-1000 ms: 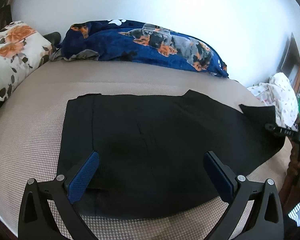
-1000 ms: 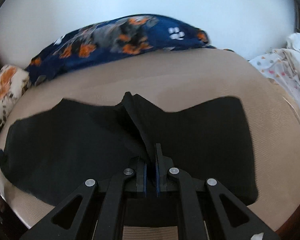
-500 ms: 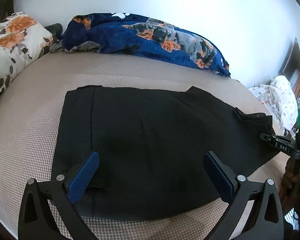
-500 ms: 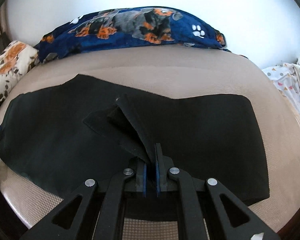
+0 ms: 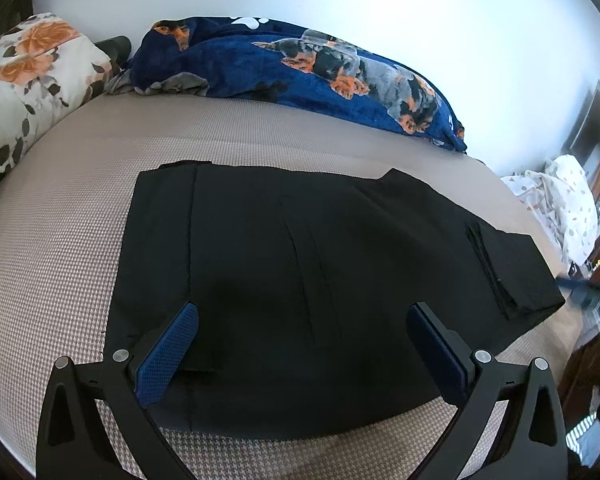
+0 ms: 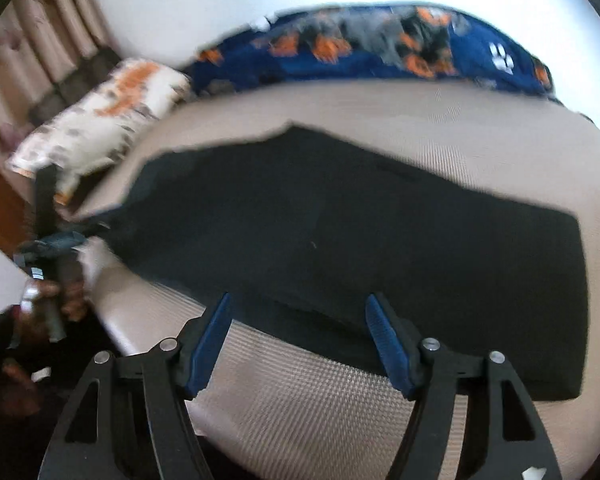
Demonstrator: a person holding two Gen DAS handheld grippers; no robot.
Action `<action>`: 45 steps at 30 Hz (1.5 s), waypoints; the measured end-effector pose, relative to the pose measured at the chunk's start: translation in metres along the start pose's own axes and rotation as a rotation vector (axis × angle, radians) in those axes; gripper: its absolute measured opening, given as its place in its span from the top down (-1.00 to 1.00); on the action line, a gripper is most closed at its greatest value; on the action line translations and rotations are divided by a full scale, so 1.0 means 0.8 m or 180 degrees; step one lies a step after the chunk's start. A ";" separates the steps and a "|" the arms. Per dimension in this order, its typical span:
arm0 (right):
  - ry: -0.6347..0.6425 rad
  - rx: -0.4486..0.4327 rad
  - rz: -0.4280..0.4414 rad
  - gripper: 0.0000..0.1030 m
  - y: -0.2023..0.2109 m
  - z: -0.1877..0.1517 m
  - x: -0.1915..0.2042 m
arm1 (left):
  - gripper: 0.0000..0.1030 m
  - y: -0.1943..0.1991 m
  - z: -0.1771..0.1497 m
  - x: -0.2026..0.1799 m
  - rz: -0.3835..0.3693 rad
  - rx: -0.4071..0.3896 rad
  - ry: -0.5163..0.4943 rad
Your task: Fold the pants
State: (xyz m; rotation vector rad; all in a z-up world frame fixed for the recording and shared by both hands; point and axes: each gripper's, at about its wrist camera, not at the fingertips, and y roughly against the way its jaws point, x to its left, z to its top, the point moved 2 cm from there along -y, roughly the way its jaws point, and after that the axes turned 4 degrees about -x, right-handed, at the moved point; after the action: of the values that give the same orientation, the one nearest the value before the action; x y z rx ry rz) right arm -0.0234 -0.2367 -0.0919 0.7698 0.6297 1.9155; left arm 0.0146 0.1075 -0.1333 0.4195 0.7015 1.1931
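Daylight is washing the white wall toward glare from twelve to two o'clock in the left wrist view, which is staying sharp. The right wrist view is smearing with motion blur, worst on the floral pillow at ten o'clock. Fisheye distortion is bending both rims into dark corners.

Bare bed flanks the pants; blanket, pillow apparently crowd the far edge.
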 end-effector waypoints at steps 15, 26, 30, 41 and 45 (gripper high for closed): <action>-0.1394 -0.0129 -0.0861 0.83 0.009 0.027 -0.280 | -0.99 0.039 0.005 -0.002 0.0132 -0.0214 -0.0220; -0.1168 -0.0302 -0.0915 0.82 0.016 0.024 -0.255 | -0.99 0.055 0.004 0.035 0.0259 -0.0109 0.0012; -0.0838 -0.0354 -0.0780 0.82 0.026 -0.003 -0.203 | -0.99 0.074 0.011 0.082 0.0246 -0.0125 0.0268; -0.0036 -0.0396 -0.0690 0.82 0.003 0.005 -0.070 | -0.03 0.032 -0.004 0.156 -0.0472 0.0628 0.0684; 0.0065 -0.0299 -0.0463 0.81 -0.023 0.010 -0.023 | -0.03 0.015 0.008 0.155 -0.0751 0.0727 0.0627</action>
State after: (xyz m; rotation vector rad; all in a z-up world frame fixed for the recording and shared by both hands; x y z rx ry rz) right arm -0.0005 -0.2446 -0.1038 0.6287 0.5877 1.8083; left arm 0.0351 0.2286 -0.1552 0.3992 1.0347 0.9416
